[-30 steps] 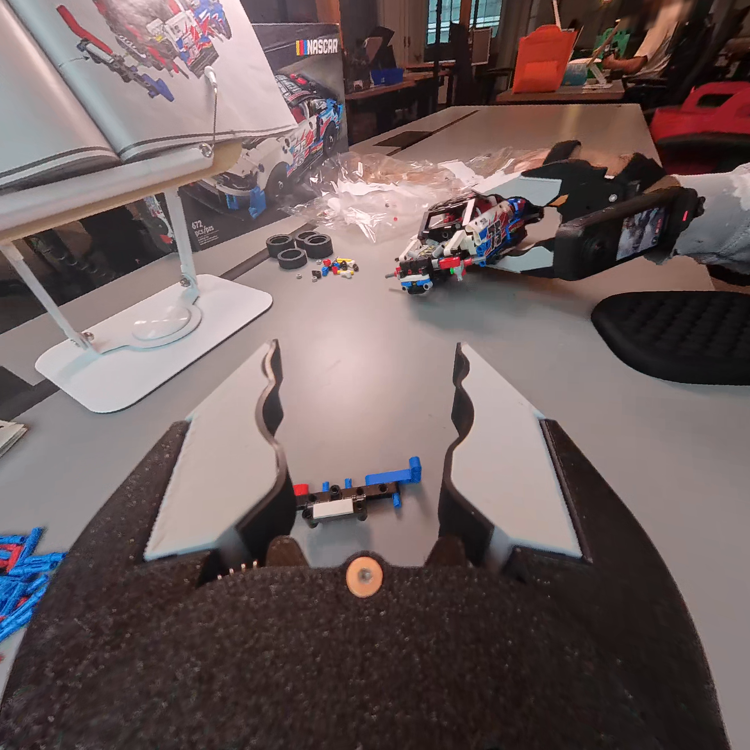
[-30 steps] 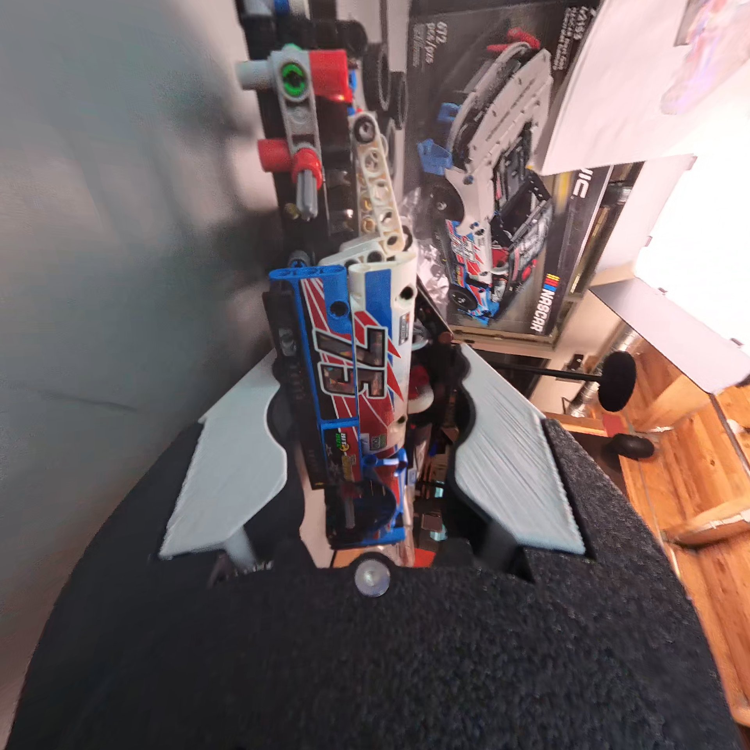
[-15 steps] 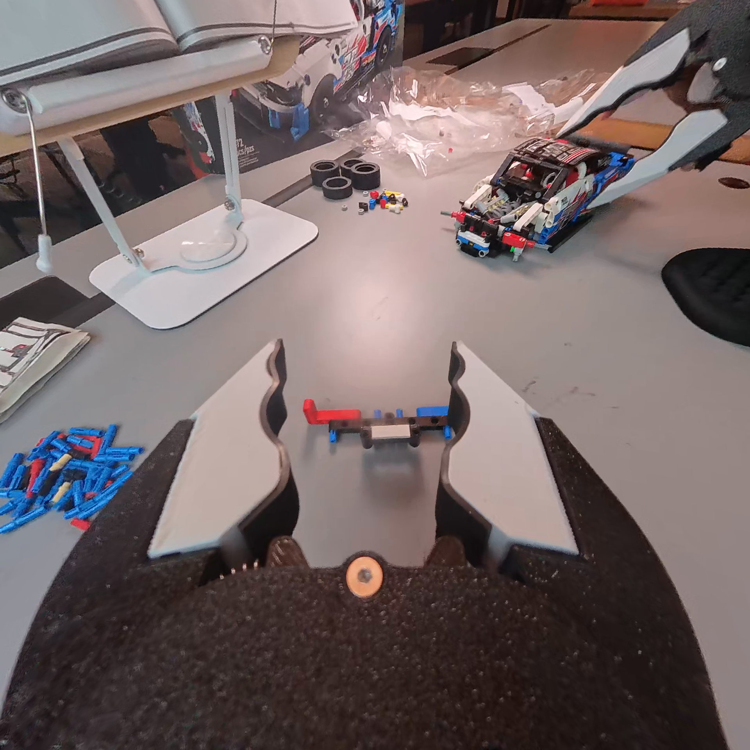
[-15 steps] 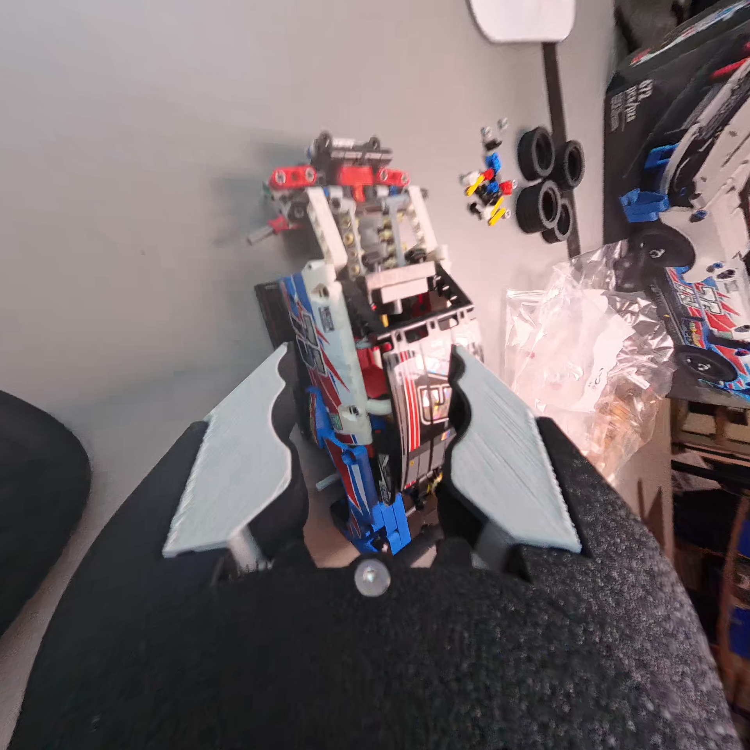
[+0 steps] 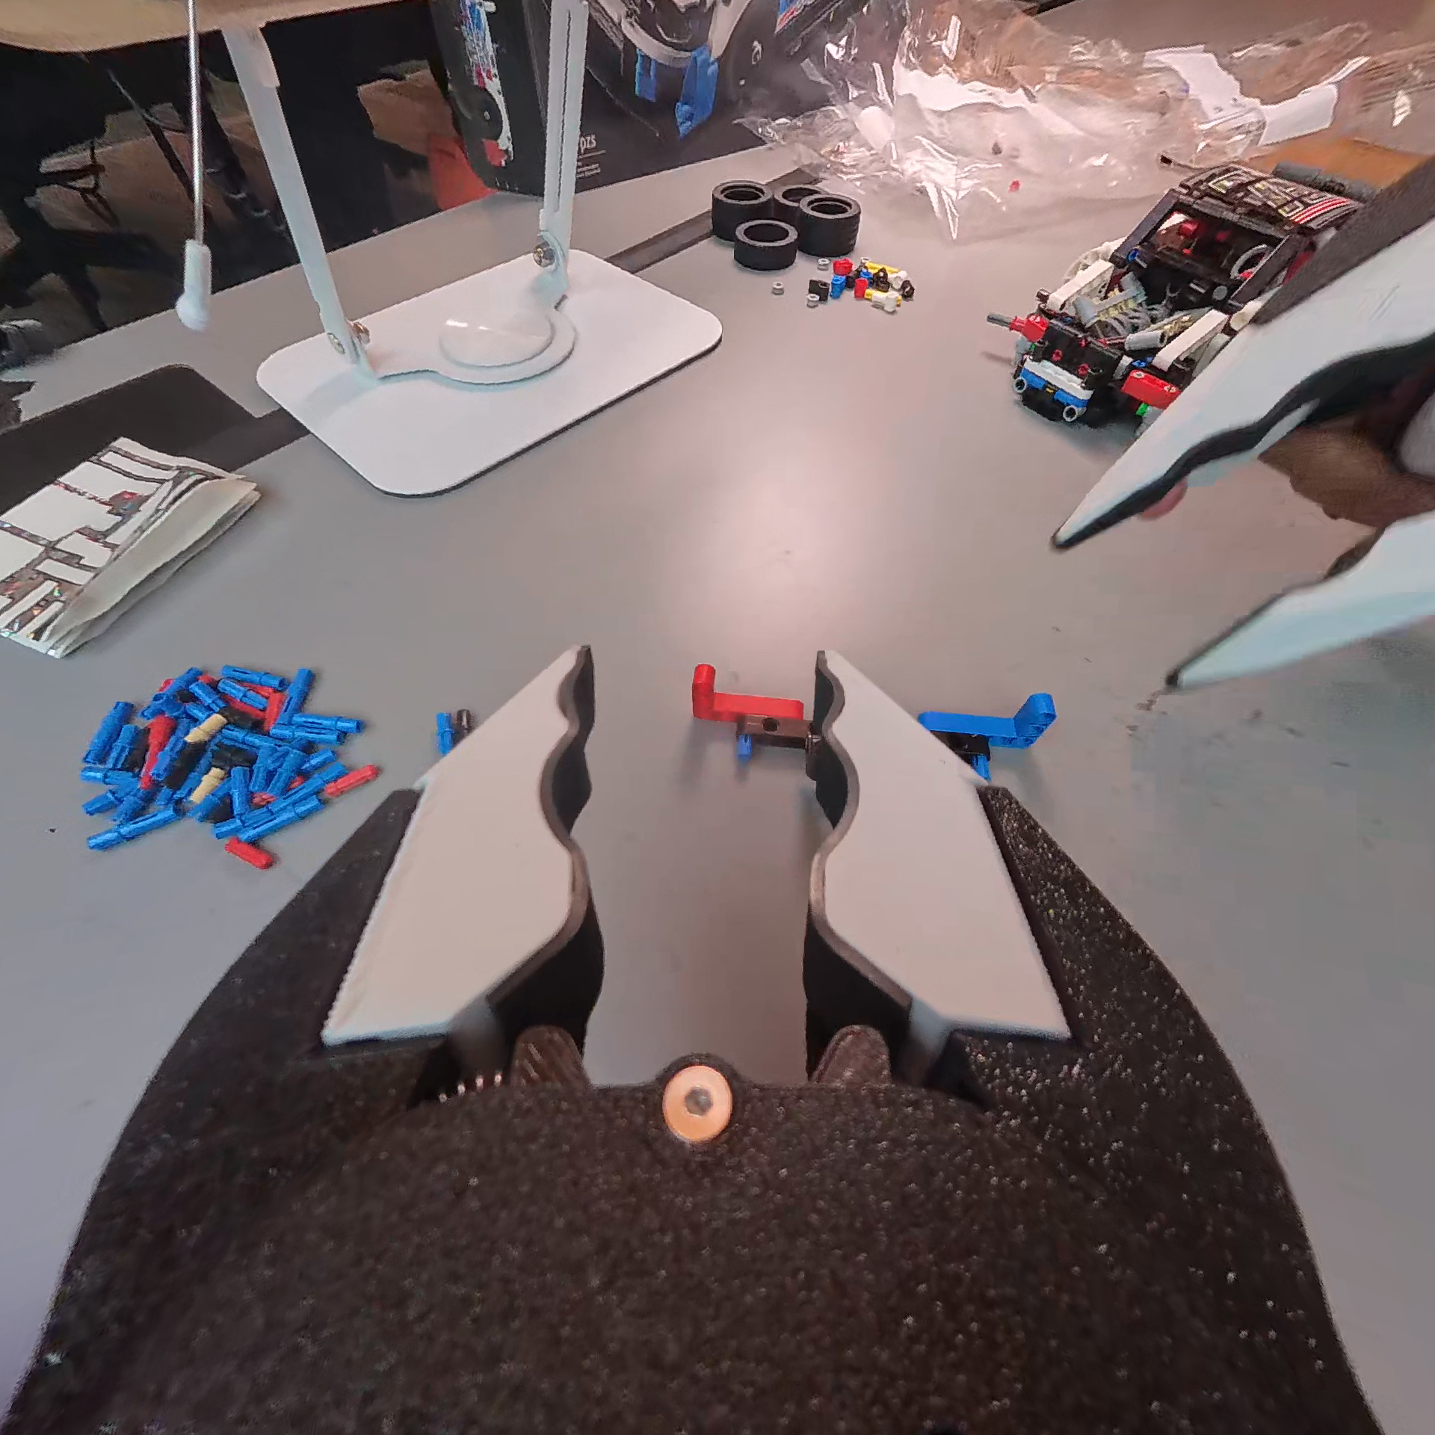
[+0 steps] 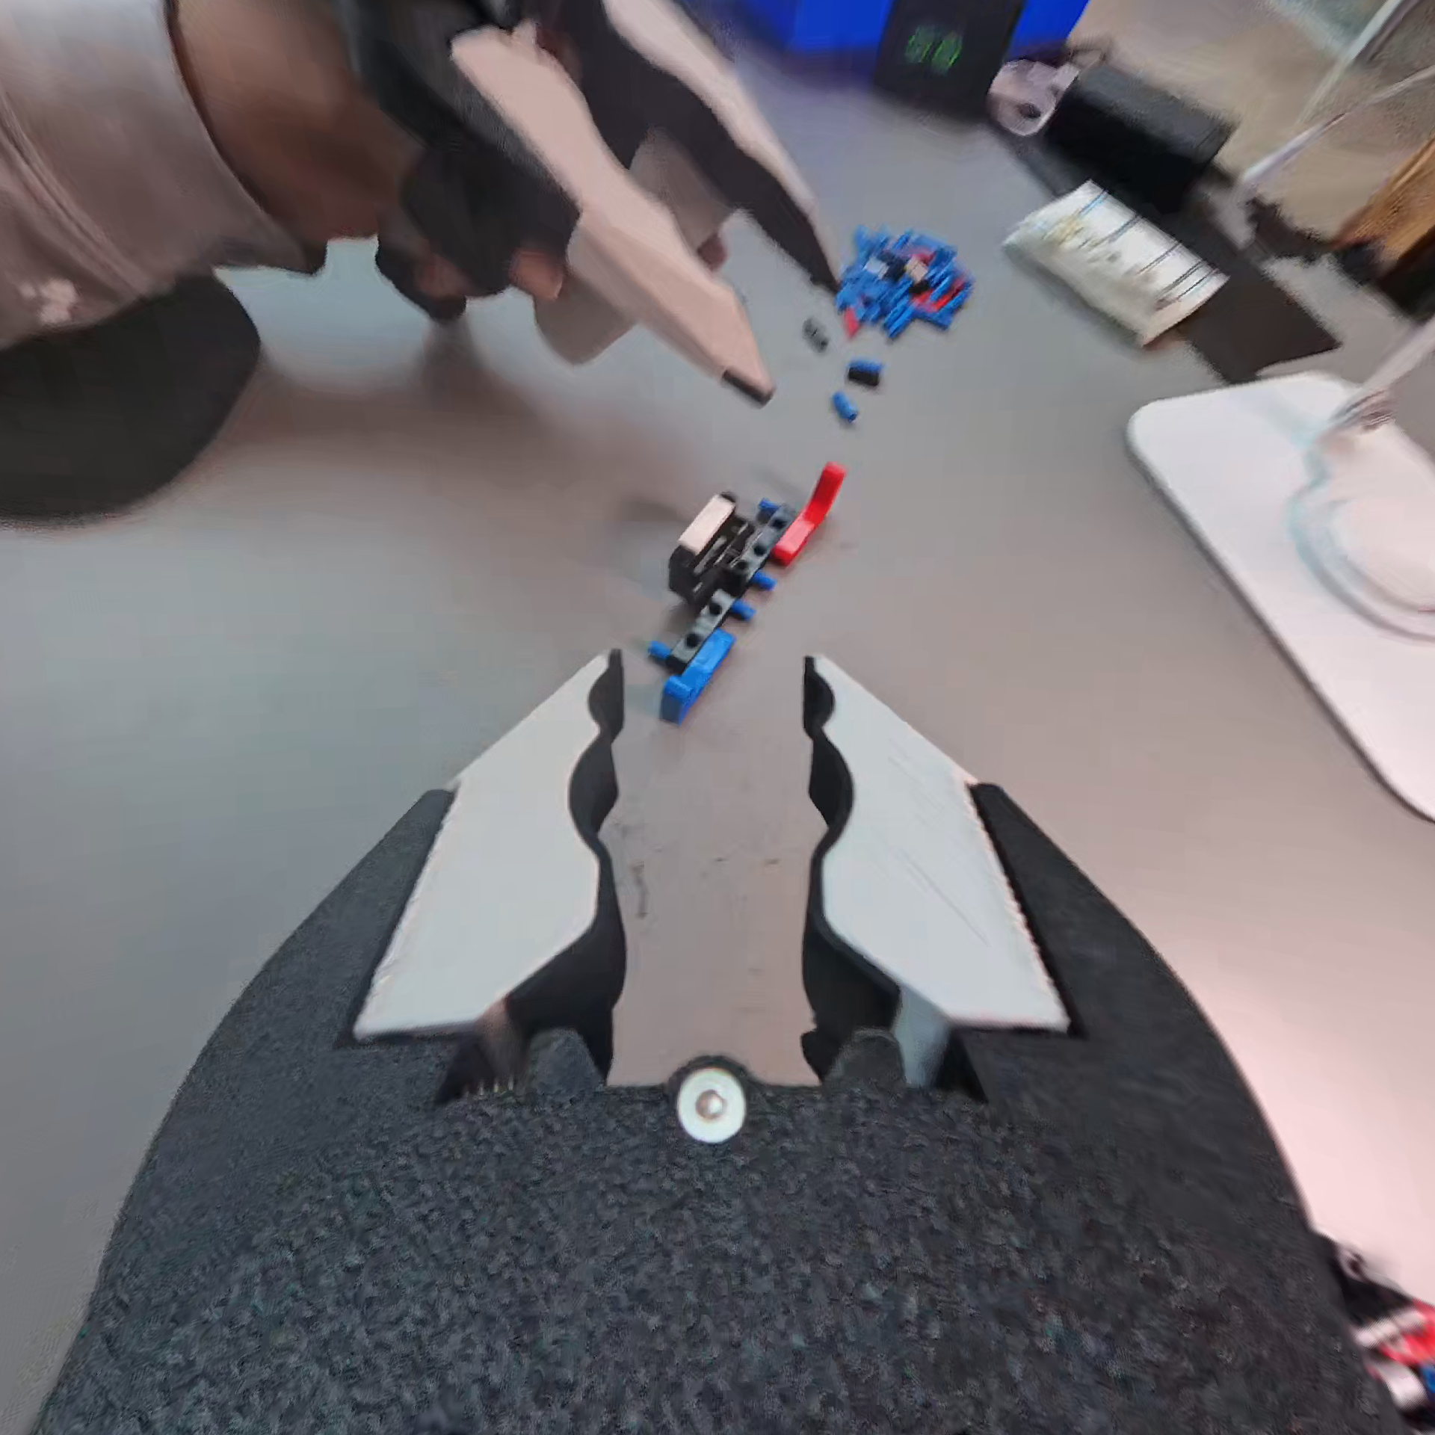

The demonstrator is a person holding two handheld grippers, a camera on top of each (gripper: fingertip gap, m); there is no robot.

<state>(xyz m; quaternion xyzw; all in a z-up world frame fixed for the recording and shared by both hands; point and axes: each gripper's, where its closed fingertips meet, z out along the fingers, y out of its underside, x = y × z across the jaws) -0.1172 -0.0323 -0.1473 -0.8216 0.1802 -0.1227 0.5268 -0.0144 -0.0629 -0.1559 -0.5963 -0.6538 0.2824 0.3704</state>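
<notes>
Both jaws gape empty: left gripper (image 5: 703,683) straddles the small brick assembly (image 5: 765,718); right gripper (image 6: 710,668) sits at its six o'clock.

Left gripper (image 5: 703,683): pale grey wavy-edged fingers (image 5: 481,839), black inner pads, speckled black body, one coppery screw (image 5: 696,1103). Right gripper (image 6: 710,683) matches, silver screw (image 6: 710,1106). Light sleeve (image 6: 85,147), black fingerless glove (image 6: 474,194).
</notes>
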